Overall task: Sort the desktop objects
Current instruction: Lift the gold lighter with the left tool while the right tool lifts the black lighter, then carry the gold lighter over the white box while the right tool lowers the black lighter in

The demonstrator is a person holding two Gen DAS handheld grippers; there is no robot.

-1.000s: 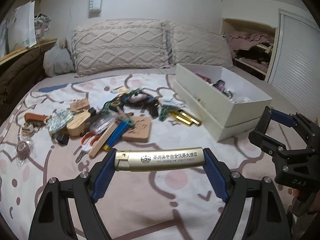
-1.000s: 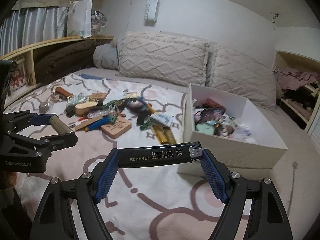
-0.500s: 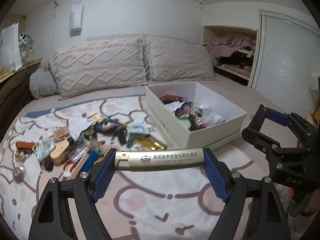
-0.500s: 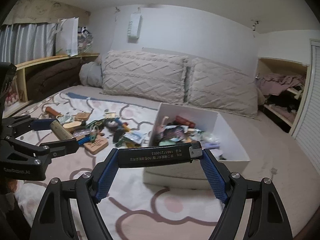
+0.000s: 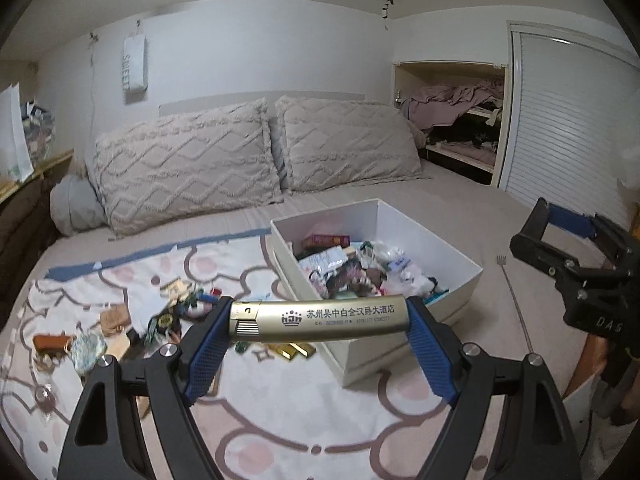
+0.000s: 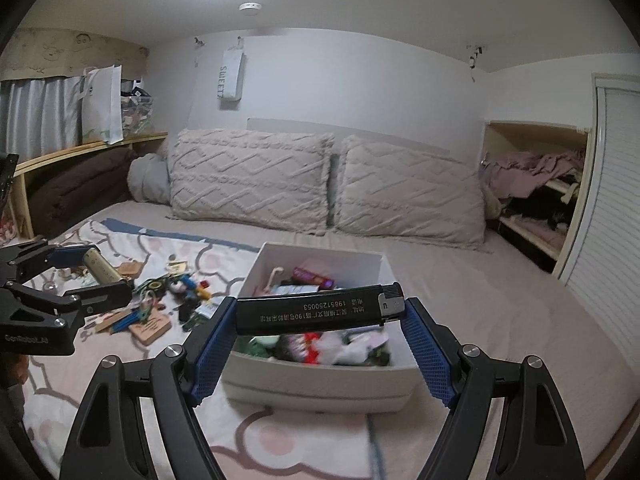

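1. A bed covered by a pale blanket [image 5: 280, 432] with pink and brown looping shapes; two textured cushions stand at the far end.
2. The left gripper [image 5: 320, 322] holds a gold lighter [image 5: 320, 319] crosswise, one blue pad pressing on each end, the metal cap at the left; the tongs stand wide because the lighter spans them lengthwise.
3. The right gripper [image 6: 318, 310] holds a black lighter [image 6: 318, 309] the same way, cap at the right, jaws equally wide; both lighters hang in the air above the near edge of the bed.
4. A white box [image 6: 320, 384] sits on the blanket just beyond both lighters, already heaped with small items; a loose scatter of keys, tags and trinkets [image 5: 132, 332] lies to its left.
5. Handling, as a judgement: each lighter looks light, rigid and smooth-skinned, so it could slip or pivot; an end-to-end hold is the least secure, as little pad area meets each tip.
6. A firmer hold would be across the flat middle of the body, away from the cap and valve.
7. Release looks best low over the box, since a hard drop could crack a fuel-filled casing.
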